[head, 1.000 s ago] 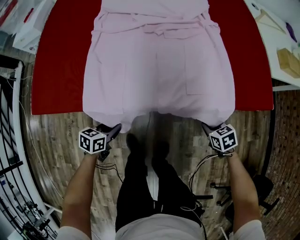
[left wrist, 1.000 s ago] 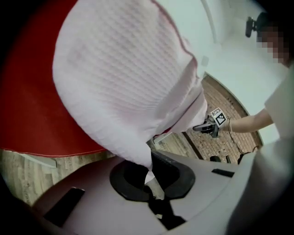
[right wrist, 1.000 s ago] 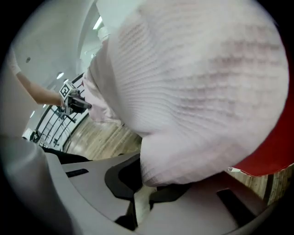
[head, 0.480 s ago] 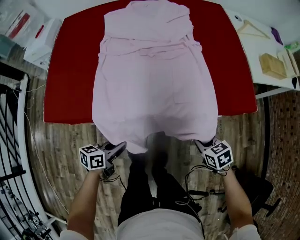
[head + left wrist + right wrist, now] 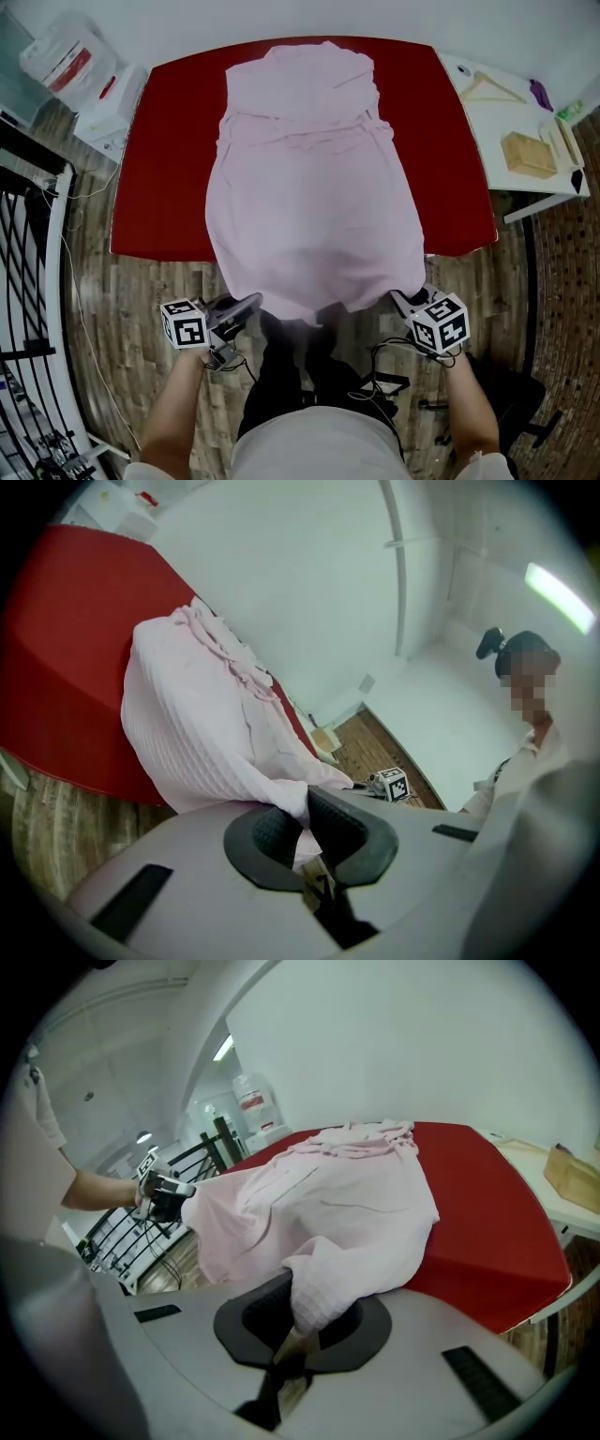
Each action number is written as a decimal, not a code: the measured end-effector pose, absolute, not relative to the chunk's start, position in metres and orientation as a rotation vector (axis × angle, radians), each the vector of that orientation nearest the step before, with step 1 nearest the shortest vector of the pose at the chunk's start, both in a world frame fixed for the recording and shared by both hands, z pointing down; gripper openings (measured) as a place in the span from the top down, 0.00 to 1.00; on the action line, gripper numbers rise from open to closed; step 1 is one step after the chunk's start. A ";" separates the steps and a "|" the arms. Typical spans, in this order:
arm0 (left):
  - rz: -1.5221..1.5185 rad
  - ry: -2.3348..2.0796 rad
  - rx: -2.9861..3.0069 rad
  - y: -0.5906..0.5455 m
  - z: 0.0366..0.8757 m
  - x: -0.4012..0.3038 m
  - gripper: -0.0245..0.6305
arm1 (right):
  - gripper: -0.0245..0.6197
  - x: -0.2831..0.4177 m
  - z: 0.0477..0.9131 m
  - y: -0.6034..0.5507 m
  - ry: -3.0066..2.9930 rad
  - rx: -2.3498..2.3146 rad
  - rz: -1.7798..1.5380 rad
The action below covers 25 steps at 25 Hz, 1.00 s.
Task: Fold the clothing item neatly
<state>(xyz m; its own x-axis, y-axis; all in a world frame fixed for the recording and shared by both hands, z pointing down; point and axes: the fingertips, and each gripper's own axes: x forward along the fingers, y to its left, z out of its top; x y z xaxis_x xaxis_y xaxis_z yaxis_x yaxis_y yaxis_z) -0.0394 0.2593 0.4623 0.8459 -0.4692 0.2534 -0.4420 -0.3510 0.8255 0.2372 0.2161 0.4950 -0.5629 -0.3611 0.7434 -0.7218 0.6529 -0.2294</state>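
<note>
Now higher: near hem of pale pink woven garment (image 5: 309, 206), off near edge of red table (image 5: 159, 187), left gripper (image 5: 247, 304) and right gripper (image 5: 404, 298) each clamped on a corner; fold-over looks next.

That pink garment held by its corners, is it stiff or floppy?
Probably floppy: the pink garment sags between the left gripper and right gripper. Likely light, since thin pinched corners carry it. It may drag across the red table.
</note>
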 end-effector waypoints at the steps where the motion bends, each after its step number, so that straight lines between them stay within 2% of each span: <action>1: -0.044 -0.670 2.001 0.257 0.456 -0.039 0.94 | 0.92 0.237 0.489 0.214 -2.204 0.836 0.681; 12: -0.138 -0.628 2.137 0.242 0.398 -0.039 0.94 | 0.92 0.239 0.431 0.190 -2.240 0.729 0.547; 25: -0.065 -0.576 2.331 0.204 0.332 -0.071 0.94 | 0.92 0.238 0.367 0.136 -2.256 0.700 0.489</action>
